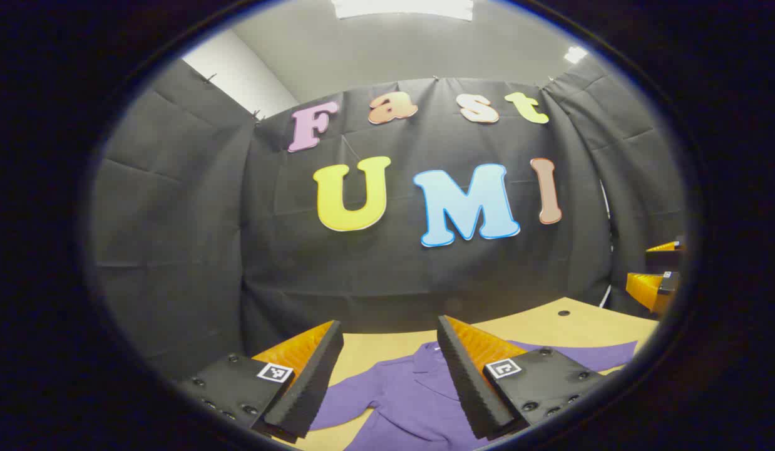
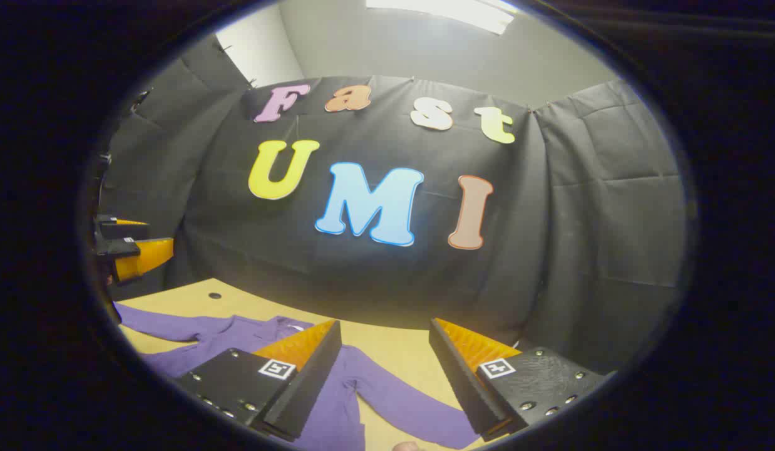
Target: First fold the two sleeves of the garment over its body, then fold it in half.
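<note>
- On the tan table (image 1: 387, 351), we're seeing the purple garment (image 1: 400, 401) lying flat & spread out, collar twd the black cloth wall (image 1: 375, 263)
- In the left gripper view, the left gripper (image 1: 387, 369) is hovering above the garment w/ fingers spread wide, nothing btwn them, not touching the cloth as far as we can tell
- Thru that gap we're looking at the collar (image 1: 434, 351) & upper body of the garment; one sleeve (image 1: 597, 354) is stretching out to the right of that view, another (image 1: 350, 398) is running off to the lower left of that view
- At the right edge of the same view, the right gripper (image 1: 660, 275) is showing up high, well apart from the garment; its fingers are standing apart there
- In the right gripper view, the right gripper (image 2: 384, 369) is also held wide open, empty, above the table (image 2: 394, 351)
- There the garment (image 2: 237, 338) is lying to the left & below; one sleeve (image 2: 400, 401) is running across the gap btwn the fingers twd the lower right, the other sleeve (image 2: 156, 326) is reaching left
- Left gripper (image 2: 134, 247) is showing at the left edge of that view, up off the table
- A small dark hole (image 2: 215, 295) is sitting in the tabletop just beyond the garment
</note>
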`<state>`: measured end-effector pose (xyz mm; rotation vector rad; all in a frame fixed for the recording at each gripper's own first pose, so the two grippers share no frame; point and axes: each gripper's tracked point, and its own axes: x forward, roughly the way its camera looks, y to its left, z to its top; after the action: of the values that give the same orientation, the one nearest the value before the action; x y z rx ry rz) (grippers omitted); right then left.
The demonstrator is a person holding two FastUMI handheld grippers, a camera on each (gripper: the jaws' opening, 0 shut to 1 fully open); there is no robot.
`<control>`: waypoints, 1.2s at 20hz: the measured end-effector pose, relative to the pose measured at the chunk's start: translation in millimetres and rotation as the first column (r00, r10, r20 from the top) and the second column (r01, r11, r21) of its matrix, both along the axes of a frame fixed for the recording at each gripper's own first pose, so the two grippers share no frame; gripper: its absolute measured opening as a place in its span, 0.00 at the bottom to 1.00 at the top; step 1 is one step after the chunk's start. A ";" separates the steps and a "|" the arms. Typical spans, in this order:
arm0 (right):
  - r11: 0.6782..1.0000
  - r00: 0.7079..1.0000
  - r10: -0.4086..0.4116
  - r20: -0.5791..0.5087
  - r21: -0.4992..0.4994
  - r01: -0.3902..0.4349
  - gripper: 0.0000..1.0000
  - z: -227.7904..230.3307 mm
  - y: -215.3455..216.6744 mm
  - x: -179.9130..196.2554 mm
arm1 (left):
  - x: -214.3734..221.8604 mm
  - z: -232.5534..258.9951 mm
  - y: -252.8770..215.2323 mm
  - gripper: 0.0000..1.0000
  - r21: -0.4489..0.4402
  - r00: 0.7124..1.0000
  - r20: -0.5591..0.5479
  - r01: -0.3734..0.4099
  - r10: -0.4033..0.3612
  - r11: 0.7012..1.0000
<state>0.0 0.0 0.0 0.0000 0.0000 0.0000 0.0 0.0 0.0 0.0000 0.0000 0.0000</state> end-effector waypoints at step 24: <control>0.970 0.909 -0.145 -0.390 0.123 0.208 0.91 -125.8 -70.6 21.1 | 35.8 -24.9 -13.2 0.97 -0.059 0.998 -0.065 -0.009 0.005 0.998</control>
<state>21.1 -70.6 -125.8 0.1639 0.3889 -0.1828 35.8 -13.2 -24.9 -0.0593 0.0652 0.0071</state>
